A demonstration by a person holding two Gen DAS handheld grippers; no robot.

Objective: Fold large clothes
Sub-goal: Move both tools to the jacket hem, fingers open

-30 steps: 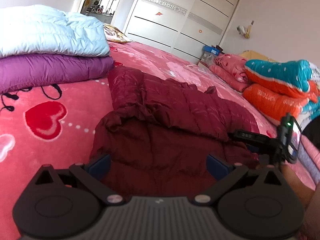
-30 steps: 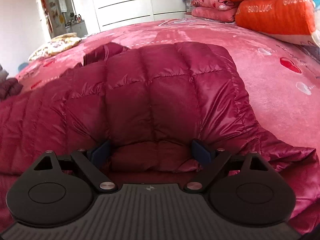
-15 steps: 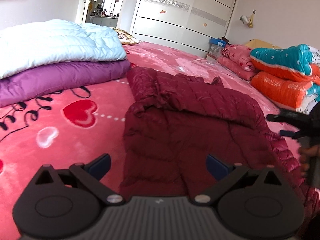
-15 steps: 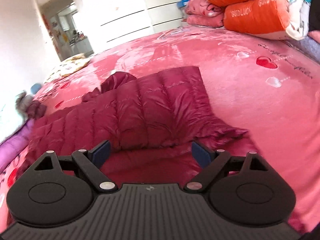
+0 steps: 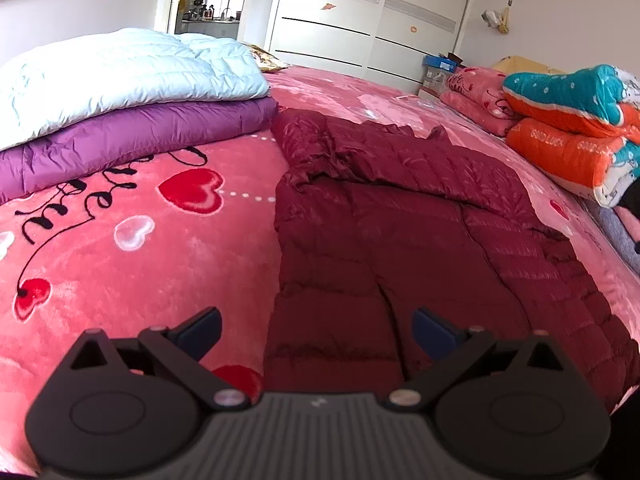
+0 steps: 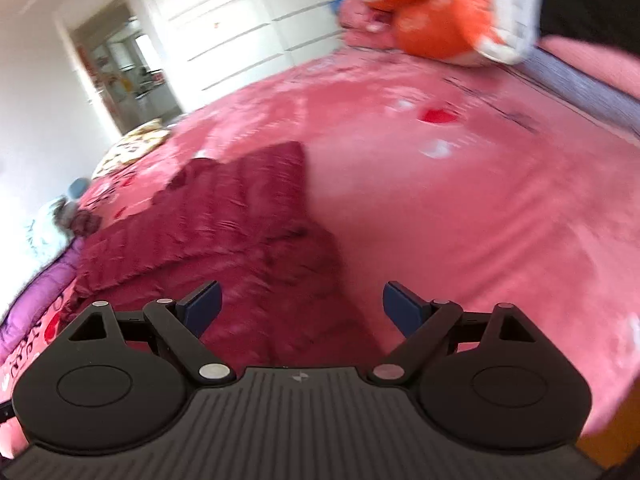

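Observation:
A dark red quilted down coat point(image 5: 400, 232) lies spread on the pink heart-print bed point(image 5: 120, 248), its far part folded over with rumpled folds. My left gripper point(image 5: 316, 330) is open and empty, held above the coat's near left edge. In the blurred right wrist view the coat point(image 6: 224, 240) lies to the left of centre. My right gripper point(image 6: 302, 306) is open and empty, above the coat's near right edge and the bed point(image 6: 480, 208).
A light blue quilt point(image 5: 120, 72) lies stacked on a purple one point(image 5: 132, 140) at the left. Orange and teal folded blankets point(image 5: 576, 120) and pink ones point(image 5: 476, 100) sit at the right. A white wardrobe point(image 5: 360, 32) and a doorway point(image 5: 208, 0) stand behind.
Both grippers have pulled back and risen from the coat, open and empty throughout. The right gripper has swung right, so the coat has shifted left in its view.

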